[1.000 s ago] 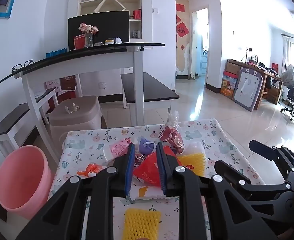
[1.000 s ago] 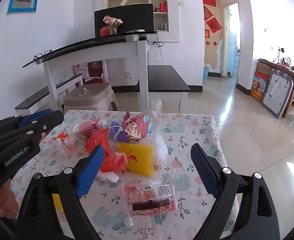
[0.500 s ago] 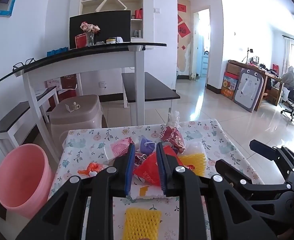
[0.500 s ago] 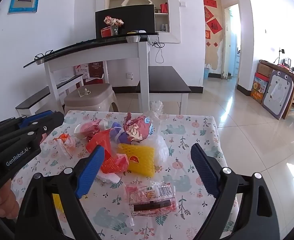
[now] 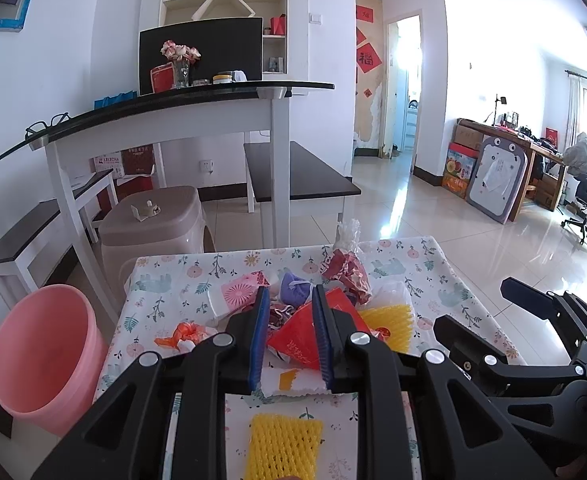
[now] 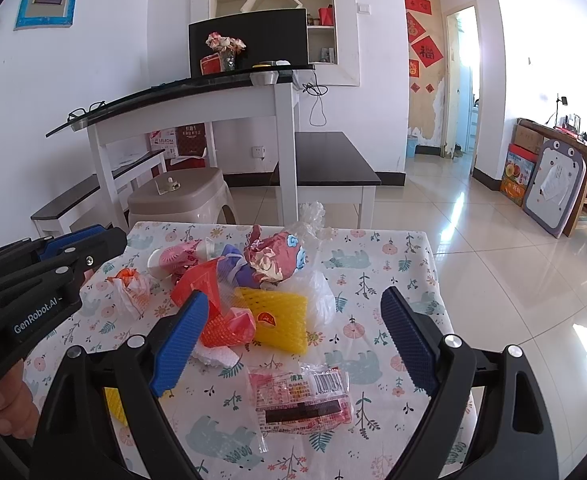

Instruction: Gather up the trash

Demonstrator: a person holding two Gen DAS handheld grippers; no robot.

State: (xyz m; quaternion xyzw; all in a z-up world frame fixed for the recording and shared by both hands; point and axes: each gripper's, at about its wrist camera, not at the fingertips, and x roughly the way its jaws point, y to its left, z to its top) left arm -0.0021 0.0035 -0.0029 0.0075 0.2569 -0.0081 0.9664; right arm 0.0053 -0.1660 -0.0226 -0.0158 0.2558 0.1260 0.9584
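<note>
My bench (image 6: 393,276), under its floral cloth with elephants, carries all the trash I can see, and one pink bucket (image 5: 33,356) stands on the floor just off its left edge. My two grippers come next in size. My left gripper (image 5: 289,334) has its blue pads drawn narrow, and between them sits the red paper wrapper (image 5: 299,338); I cannot tell from this view whether the pads truly pinch it or only frame it. My right gripper (image 6: 293,336) is spread wide and holds nothing, hovering above the near part of the bench.

The trash sits in one loose heap in the middle of the bench. I count two yellow foam fruit nets: one net in the heap (image 6: 279,318) and a second net nearer me (image 5: 283,446), just below my left gripper. One clear plastic bag (image 6: 319,294) lies against the right side of the heap net, and one crumpled patterned red wrapper (image 6: 275,258) rests behind it. One purple pouch (image 5: 293,294) and one pink floral packet (image 5: 237,294) lie at the back left. One orange-and-white crumpled wrapper (image 6: 131,286) sits apart on the left. One flat red-printed snack packet (image 6: 301,400) lies alone, nearest me, between my right gripper's fingers
</note>
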